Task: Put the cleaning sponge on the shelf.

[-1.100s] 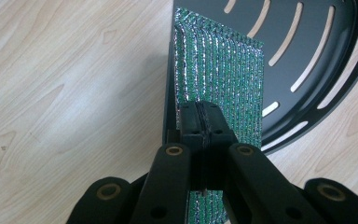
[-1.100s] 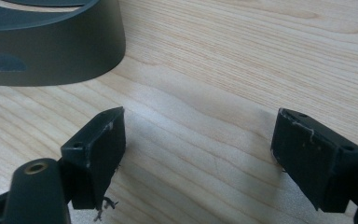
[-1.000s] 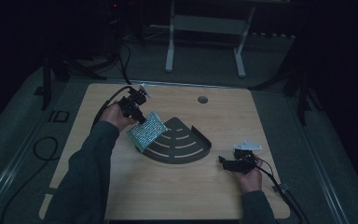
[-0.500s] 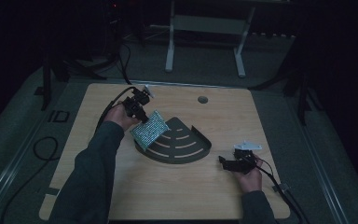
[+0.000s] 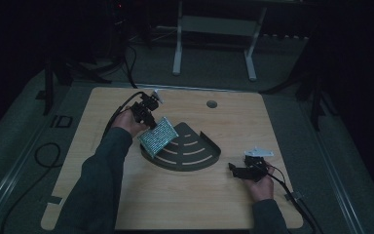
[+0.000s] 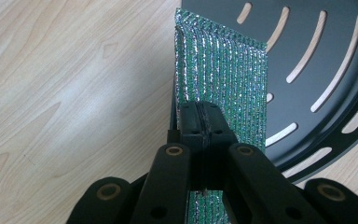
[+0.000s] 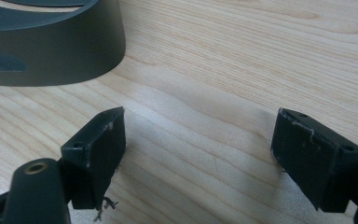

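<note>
Left hand-held gripper pinches the glittery green woven pouch tight; lower it flat onto the dark slotted fan-shaped metal tray, toward four o'clock. Right hand-held gripper gapes empty.

On the worktop the slotted fan-shaped tray is sitting near the middle. The left hand-held gripper is reaching in from the tray's left, and the woven pouch pinched in it is leaning over the tray's left edge. The right hand-held gripper is resting on the worktop to the tray's right, near the front edge, well apart from the pouch
</note>
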`<state>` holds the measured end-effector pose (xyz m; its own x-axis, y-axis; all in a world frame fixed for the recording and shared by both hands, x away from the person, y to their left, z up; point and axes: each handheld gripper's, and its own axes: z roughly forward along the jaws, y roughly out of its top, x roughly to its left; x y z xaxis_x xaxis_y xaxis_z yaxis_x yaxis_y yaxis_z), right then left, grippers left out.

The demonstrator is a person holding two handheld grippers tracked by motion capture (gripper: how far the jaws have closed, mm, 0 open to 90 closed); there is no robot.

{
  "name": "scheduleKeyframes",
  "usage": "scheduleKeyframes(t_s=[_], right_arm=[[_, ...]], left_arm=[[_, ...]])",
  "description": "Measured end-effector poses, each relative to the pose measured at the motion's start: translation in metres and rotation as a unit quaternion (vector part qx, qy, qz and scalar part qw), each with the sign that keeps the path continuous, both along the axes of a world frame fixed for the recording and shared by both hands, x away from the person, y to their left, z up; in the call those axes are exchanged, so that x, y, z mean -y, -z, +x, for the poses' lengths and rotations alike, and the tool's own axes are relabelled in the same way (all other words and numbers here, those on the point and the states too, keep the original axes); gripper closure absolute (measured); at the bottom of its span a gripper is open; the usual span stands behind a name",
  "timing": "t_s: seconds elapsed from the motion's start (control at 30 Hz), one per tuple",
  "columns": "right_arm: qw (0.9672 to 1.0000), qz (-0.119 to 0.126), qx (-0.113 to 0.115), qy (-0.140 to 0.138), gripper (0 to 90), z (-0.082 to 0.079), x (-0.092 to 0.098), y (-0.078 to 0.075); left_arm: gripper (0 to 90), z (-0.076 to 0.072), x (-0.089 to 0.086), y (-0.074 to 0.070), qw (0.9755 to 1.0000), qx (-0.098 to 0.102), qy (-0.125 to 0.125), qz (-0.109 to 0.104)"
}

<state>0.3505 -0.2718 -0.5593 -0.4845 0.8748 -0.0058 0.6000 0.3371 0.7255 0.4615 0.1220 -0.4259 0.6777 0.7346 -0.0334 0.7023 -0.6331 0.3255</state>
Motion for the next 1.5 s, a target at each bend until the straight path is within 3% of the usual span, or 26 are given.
scheduleKeyframes(t_s=[0.6,0.93,1.5], right_arm=[[1.0000,0.000,0.000,0.000,17.4,0.000,0.000,0.000],[1.0000,0.000,0.000,0.000,17.4,0.000,0.000,0.000],[1.0000,0.000,0.000,0.000,17.4,0.000,0.000,0.000]], left_arm=[[90.0,0.007,0.004,0.009,1.0000,-0.006,-0.005,0.005],[90.0,0.005,0.013,0.018,0.9995,-0.009,0.009,0.027],[89.8,0.005,0.019,0.027,0.9989,-0.011,0.011,0.043]])
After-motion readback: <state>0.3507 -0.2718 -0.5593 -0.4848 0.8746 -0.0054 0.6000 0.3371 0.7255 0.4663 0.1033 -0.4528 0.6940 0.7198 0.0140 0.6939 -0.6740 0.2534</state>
